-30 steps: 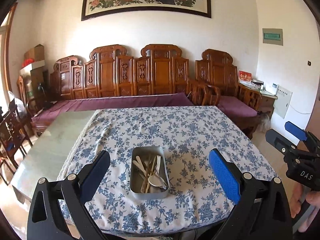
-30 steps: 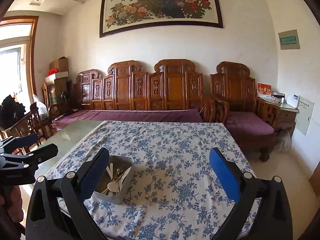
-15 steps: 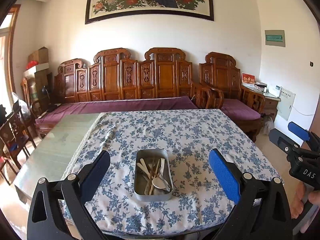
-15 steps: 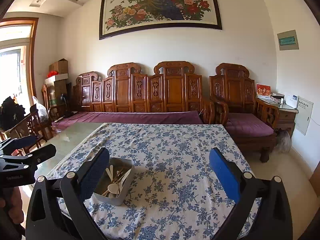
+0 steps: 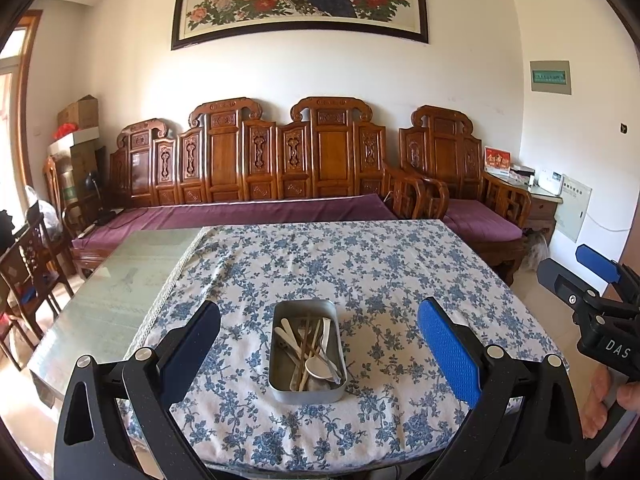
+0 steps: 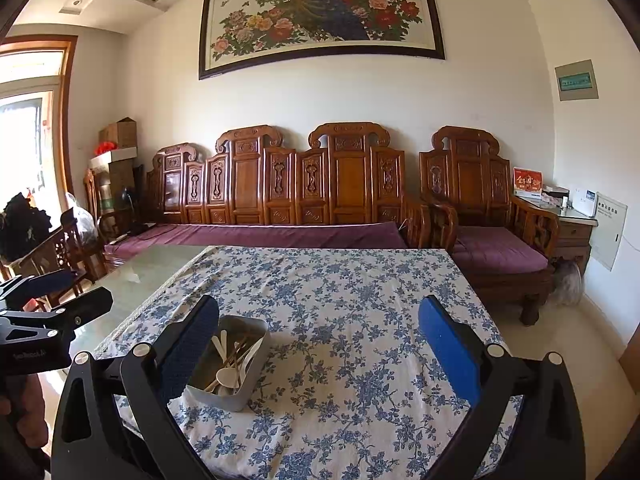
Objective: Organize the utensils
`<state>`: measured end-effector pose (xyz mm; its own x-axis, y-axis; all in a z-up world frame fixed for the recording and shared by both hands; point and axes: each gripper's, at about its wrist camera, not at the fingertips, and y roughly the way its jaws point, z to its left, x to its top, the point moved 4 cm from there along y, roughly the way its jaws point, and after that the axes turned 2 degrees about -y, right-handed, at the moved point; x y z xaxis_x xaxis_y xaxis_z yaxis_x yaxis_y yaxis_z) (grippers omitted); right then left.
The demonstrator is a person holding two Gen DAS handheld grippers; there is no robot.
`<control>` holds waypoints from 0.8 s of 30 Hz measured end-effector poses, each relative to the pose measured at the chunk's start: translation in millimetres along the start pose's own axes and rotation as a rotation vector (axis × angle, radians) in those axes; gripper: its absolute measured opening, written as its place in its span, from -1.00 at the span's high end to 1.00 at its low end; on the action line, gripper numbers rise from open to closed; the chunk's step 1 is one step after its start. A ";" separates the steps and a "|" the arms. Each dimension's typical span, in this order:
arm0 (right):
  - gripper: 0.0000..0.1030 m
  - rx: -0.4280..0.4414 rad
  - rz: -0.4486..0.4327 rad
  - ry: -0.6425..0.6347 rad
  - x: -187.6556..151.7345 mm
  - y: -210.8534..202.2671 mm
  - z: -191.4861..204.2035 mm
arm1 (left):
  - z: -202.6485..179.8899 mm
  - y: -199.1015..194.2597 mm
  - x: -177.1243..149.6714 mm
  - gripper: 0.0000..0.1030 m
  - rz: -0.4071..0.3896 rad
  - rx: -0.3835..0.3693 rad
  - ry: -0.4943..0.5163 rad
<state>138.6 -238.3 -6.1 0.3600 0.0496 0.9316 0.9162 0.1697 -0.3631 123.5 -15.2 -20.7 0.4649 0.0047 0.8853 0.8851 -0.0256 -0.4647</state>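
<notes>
A grey metal tin (image 5: 307, 354) lies flat on the near tablecloth — spoons, chopsticks (image 5: 310, 344) jumbled inside.

A wide bench (image 5: 120, 280) with a greenish glass top is seen in both views. Most of its surface is covered by a white cloth (image 5: 360, 272) printed with small blue flowers; the left part of the glass is left bare, and the cloth's left border runs along it in a pale fringed line. The near edge of the cloth hangs over the front of the bench. One metal tin (image 5: 306, 350), rectangular with rounded corners, is placed directly on the cloth, near the front edge and about in the middle. Inside the tin, spoons (image 5: 318, 368) and thin sticks are laid loosely together, some crossing each other.
</notes>
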 end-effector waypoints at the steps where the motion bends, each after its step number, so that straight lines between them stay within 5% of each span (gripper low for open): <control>1: -0.95 0.000 -0.001 0.000 0.1 -0.3 -0.2 | -0.4 -0.1 0.1 -0.85 -0.001 0.001 -0.001; 24: -0.95 0.004 -0.001 0.002 4.3 -0.9 4.6 | -1.9 -2.9 1.6 -0.85 -0.013 0.010 -0.004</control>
<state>138.5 -233.8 -1.7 0.3595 0.0471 0.9320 0.9158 0.1740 -0.3620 121.6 -17.0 -17.9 0.4539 0.0092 0.8910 0.8910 -0.0154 -0.4537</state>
